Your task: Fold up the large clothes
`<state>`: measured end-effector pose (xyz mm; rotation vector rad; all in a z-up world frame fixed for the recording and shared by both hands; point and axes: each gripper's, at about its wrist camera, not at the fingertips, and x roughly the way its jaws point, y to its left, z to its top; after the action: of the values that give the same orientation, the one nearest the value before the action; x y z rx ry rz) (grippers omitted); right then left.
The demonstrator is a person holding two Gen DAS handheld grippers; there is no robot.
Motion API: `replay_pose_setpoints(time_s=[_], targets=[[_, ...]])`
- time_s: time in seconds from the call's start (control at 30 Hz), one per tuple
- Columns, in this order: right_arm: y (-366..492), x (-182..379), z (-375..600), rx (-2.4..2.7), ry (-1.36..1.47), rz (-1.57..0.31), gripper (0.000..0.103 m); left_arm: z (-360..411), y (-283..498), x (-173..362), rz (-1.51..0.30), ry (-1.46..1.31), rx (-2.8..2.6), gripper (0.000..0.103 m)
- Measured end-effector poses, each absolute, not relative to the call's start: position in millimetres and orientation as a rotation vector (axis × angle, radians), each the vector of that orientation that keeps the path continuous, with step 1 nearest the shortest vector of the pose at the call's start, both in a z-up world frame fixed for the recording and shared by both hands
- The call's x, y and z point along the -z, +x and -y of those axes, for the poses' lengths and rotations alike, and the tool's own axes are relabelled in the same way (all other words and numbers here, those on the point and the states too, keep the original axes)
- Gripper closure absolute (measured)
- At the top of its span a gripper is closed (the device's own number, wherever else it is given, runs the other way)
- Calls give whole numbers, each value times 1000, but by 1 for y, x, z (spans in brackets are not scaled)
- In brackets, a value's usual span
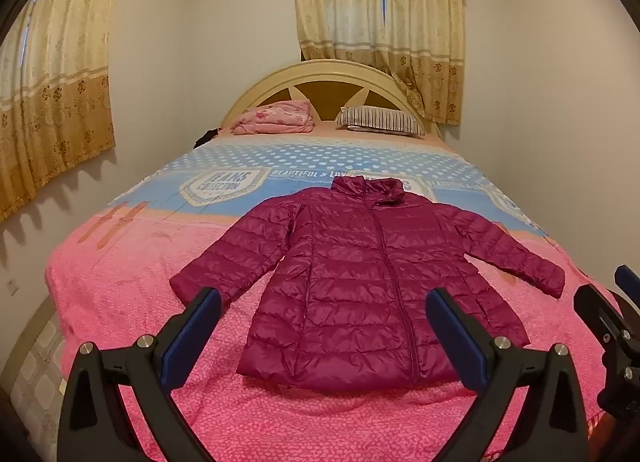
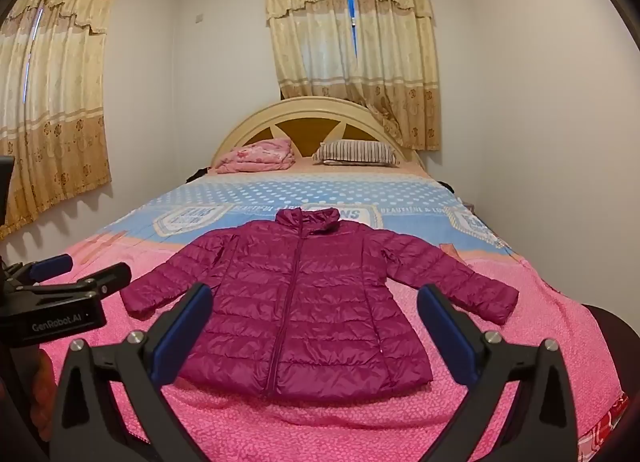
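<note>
A magenta quilted puffer jacket [image 1: 352, 274] lies flat and zipped on the pink bedspread [image 1: 132, 286], front up, collar toward the headboard, both sleeves spread out. It also shows in the right wrist view [image 2: 304, 302]. My left gripper [image 1: 324, 326] is open and empty, held above the bed just short of the jacket's hem. My right gripper [image 2: 316, 322] is open and empty too, at the same distance from the hem. The right gripper [image 1: 616, 314] shows at the right edge of the left wrist view. The left gripper [image 2: 80, 274] shows at the left edge of the right wrist view.
The bed fills the room between white walls. A folded pink blanket [image 1: 276, 117] and a striped pillow [image 1: 380, 120] lie by the cream headboard [image 1: 320, 78]. A blue dotted sheet [image 1: 320, 158] covers the far half. Curtains [image 1: 380, 30] hang behind and to the left.
</note>
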<state>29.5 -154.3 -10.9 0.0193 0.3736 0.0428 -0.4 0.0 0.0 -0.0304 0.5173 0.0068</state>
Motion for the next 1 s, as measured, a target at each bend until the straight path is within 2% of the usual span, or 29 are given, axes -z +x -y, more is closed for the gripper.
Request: replay_pose_setpoints(time_s=[1.0], targets=[[31,15,151,-51,39,-400,0,-3,4,3,-527,-41,-6,1]])
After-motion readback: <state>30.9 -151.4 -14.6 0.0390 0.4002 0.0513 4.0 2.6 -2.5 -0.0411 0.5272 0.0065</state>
